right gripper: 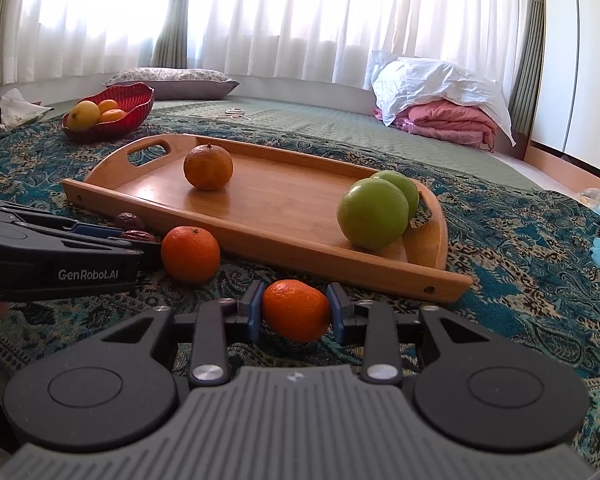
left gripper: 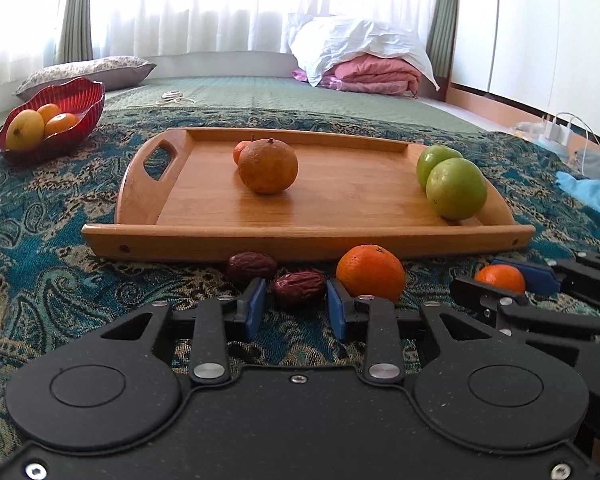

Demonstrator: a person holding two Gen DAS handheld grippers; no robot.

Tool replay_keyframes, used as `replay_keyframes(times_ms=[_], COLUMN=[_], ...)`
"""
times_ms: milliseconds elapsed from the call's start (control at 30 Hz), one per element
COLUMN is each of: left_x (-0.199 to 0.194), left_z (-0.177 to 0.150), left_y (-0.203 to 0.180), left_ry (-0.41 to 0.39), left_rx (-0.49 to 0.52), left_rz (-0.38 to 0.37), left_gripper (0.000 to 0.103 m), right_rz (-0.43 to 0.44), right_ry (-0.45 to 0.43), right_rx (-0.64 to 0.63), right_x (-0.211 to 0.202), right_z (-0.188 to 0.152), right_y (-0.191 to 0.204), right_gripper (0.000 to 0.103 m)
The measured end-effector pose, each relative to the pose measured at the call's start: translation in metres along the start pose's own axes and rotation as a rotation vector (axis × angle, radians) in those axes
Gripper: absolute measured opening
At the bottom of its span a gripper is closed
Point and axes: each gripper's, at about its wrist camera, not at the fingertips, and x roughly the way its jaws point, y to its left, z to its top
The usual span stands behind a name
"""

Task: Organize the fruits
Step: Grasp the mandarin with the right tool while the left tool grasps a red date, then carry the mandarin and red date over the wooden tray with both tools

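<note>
Left gripper (left gripper: 296, 300): clenched on a wrinkled dark red date (left gripper: 299, 287), blue pads at its two ends, on the patterned bedspread (left gripper: 60, 264) just near the wooden tray (left gripper: 308, 240).
Left view, fruit: a second date (left gripper: 251, 266) lies just left and farther; a glossy orange (left gripper: 370, 271) sits at the right pad.
Left view, risk: the small date could squirt out of the pads, or a lift could nudge the orange so it rolls.
Right gripper (right gripper: 295, 310): grasping a small mandarin (right gripper: 296, 309), bright and slightly oblong, low over the bedspread near the tray's front rail.
Right view, risk: the round peel may slip; the left gripper is close on the left and could collide.
</note>
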Motion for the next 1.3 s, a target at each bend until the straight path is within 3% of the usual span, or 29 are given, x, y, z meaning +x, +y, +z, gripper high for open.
replay_keyframes(times_ms=[367, 800, 1067, 1300], left_x=[-0.018, 0.001, 0.042, 0.097], left_z=[0.018, 0.071, 0.128, 0.175], left_y=[0.002, 0.026, 0.058, 0.073], left_ry=[-0.081, -0.115, -0.018, 0.057], left_rx=[-0.005, -0.044, -0.087, -0.107], left_rz=[0.019, 0.035, -0.022, -0.032], left_gripper=[0.027, 0.027, 0.027, 0.027], right_rz=[-0.015, -0.005, 0.058, 0.048], right_ry=[-0.032, -0.066, 0.05, 0.169], right_rx=[0.031, 0.116, 0.184, 0.242], right_x=[0.001, 0.033, 0.083, 0.138], right_z=[0.012, 0.063, 0.114, 0.151], right_y=[-0.004, -0.022, -0.056, -0.082], right_gripper=[0.039, 0.039, 0.039, 0.039])
